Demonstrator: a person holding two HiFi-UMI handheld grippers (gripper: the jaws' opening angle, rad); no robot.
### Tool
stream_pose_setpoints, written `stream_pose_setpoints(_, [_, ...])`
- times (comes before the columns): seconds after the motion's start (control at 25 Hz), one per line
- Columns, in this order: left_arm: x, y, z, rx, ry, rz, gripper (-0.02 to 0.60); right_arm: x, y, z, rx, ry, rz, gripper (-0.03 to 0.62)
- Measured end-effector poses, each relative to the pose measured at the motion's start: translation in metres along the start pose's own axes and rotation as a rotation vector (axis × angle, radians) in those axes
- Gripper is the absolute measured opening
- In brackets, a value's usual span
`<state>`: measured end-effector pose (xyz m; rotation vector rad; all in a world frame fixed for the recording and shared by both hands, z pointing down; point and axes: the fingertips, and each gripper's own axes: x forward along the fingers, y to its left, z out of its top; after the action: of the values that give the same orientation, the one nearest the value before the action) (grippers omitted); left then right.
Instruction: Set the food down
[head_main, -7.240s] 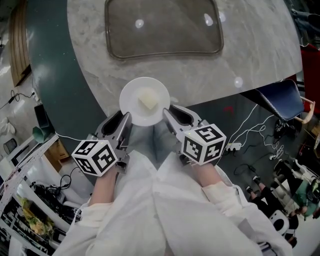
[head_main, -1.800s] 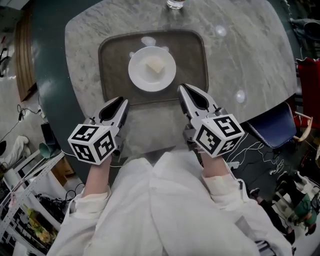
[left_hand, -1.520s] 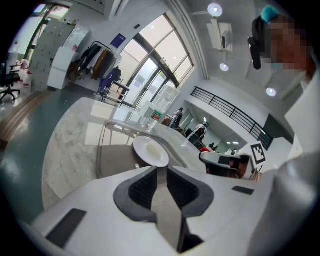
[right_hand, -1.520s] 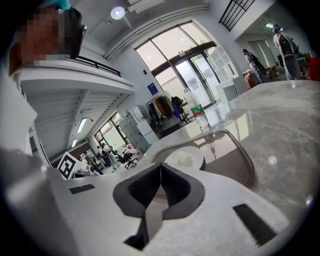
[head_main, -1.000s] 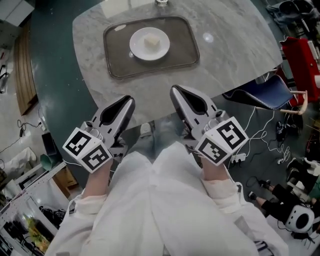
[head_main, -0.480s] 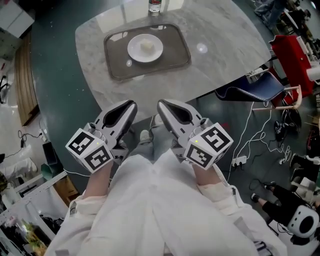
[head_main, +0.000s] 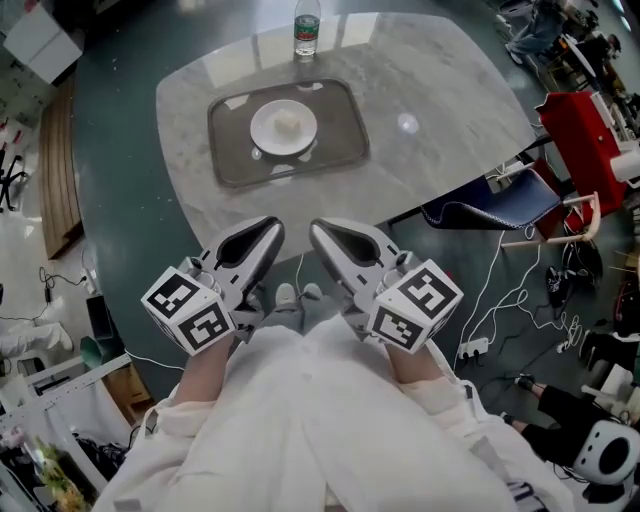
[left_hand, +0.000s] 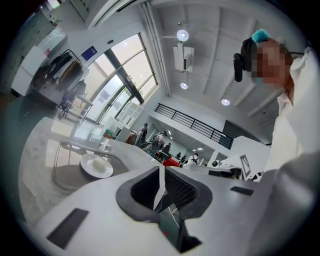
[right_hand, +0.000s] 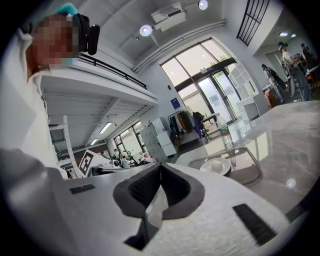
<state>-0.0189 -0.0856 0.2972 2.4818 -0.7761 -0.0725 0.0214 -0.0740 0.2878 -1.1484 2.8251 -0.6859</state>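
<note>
Grippers, two of them, sit close to my body over my white sleeves. My left gripper (head_main: 270, 228) has its jaws pressed together tip to tip, as the left gripper view (left_hand: 160, 170) shows. My right gripper (head_main: 320, 230) is closed the same way, its two jaws meeting at the tip in the right gripper view (right_hand: 160, 167). The two noses lie just beside each other, angled slightly inward. Each carries one marker cube at the back, so there are two cubes: the left cube (head_main: 190, 308) and the right cube (head_main: 414, 305).

Ahead of both tips, well apart from them, stands one marble table (head_main: 440, 90). On it lies one dark tray (head_main: 335, 135), and on the tray sits one white plate (head_main: 284, 128) with a single pale piece of food (head_main: 287, 123) in its middle. The plate sits towards the tray's left half, ahead and a little left of my left gripper. Both gripper views catch the plate low on the tray too (left_hand: 96, 166) (right_hand: 216, 166).

Beyond the tray's far edge stands one clear bottle (head_main: 307, 33), upright.

Off to the right of my right gripper, by the table's near corner, is one blue chair (head_main: 480, 212).
</note>
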Motion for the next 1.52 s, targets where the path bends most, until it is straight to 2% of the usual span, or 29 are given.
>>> stream_pose_setpoints(0.24, [0.010,-0.022,0.009,0.024,-0.019,0.001,0.041,-0.012,-0.003,0.016,-0.047,0.000,0.025,0.003])
stream_pose_setpoints(0.52, [0.007,-0.023,0.016,0.020,-0.044,0.011,0.041,-0.007,0.006,0.023,-0.086,-0.003,0.051,0.003])
stream_pose_setpoints(0.72, [0.008,-0.020,0.017,0.030,-0.030,0.014,0.041,-0.007,0.001,0.026,-0.098,-0.009,0.033,0.003])
stream_pose_setpoints(1.08, [0.012,-0.020,0.015,0.017,-0.010,0.002,0.041,-0.003,0.000,0.030,-0.113,-0.012,0.024,0.003])
stream_pose_setpoints(1.52, [0.007,-0.012,0.003,-0.026,-0.026,-0.014,0.041,0.000,0.004,0.024,-0.122,0.007,0.027,0.003])
